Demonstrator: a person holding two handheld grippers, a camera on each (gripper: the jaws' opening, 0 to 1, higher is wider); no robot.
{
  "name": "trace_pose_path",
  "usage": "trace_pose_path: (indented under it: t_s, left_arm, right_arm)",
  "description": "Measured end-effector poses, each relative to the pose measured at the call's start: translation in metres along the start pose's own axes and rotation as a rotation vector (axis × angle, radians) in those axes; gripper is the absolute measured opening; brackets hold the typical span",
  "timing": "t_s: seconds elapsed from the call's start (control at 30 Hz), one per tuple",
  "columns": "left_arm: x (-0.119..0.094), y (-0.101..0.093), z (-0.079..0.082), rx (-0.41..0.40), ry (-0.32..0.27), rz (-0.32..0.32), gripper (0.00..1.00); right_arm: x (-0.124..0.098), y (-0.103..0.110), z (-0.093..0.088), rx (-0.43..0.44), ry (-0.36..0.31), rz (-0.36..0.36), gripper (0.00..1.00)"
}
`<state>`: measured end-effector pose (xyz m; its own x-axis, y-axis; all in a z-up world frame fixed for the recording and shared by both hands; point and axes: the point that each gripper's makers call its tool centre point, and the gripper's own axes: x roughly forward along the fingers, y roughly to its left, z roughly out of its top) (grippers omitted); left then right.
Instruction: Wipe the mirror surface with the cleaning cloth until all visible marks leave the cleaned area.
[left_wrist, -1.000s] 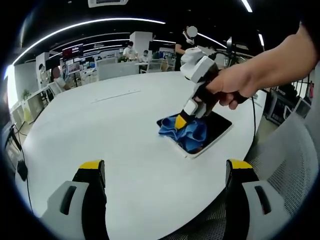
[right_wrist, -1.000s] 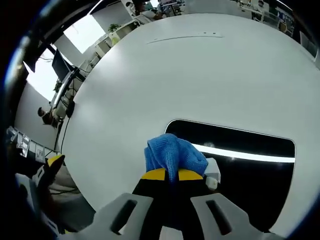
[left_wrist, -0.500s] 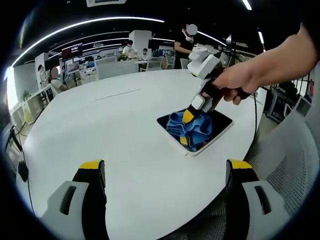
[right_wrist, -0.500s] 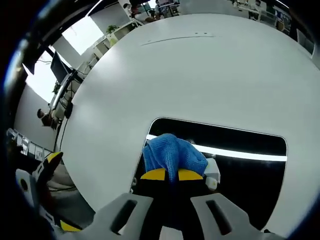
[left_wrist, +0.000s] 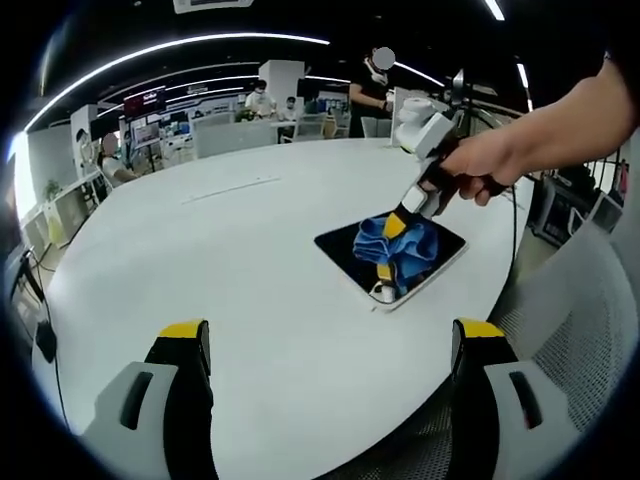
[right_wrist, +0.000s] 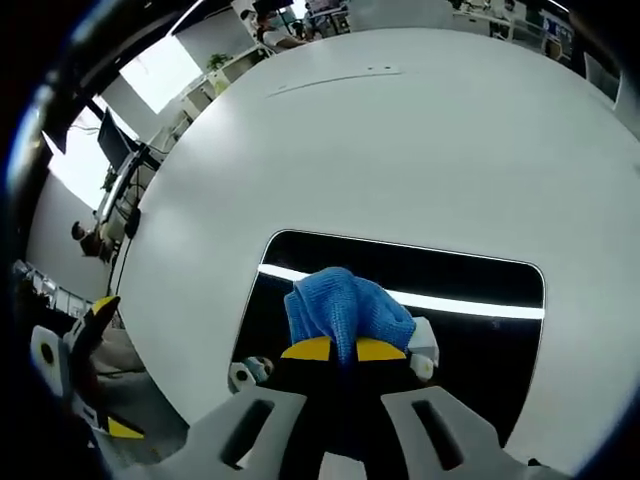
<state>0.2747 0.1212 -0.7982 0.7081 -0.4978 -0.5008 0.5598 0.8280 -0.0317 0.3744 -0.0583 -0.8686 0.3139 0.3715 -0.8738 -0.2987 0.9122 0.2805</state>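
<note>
The right gripper (right_wrist: 335, 352) clamps a soft, limp blue cleaning cloth (right_wrist: 345, 310) bunched against the flat, dark, likely fragile rectangular mirror (right_wrist: 480, 280) on the round white table (left_wrist: 230, 260). The left gripper (left_wrist: 330, 340) hovers, jaws apart.

Open-plan office. Big round white table (left_wrist: 230, 250) in the foreground, mesh office chair (left_wrist: 570, 330) at its right edge. Far side: rows of desks with monitors (left_wrist: 150, 130), people seated at them and one standing (left_wrist: 365, 85). Long curved LED strips (left_wrist: 180, 50) on a dark ceiling (typical fit-out). Right gripper view also shows a bright window (right_wrist: 160, 75), potted plant (right_wrist: 215, 62), monitor on a stand (right_wrist: 110, 150).
</note>
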Motion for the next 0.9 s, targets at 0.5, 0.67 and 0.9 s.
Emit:
trace_pose_path:
  t_s: [0.5,0.67,0.9]
  left_arm:
    - [0.000,0.000,0.000,-0.006,0.005,0.003,0.99]
    - [0.001,-0.001,-0.003,-0.007,0.018,0.001,0.99]
    - [0.001,-0.001,-0.002,-0.014,0.009,-0.001,0.99]
  right_arm:
    - [-0.014,-0.037,-0.007,0.009,-0.005,-0.014,0.00]
    - [-0.019,-0.050,-0.008,0.026,-0.008,-0.012,0.00]
    - [-0.026,-0.066,-0.012,0.055,-0.013,-0.019,0.00]
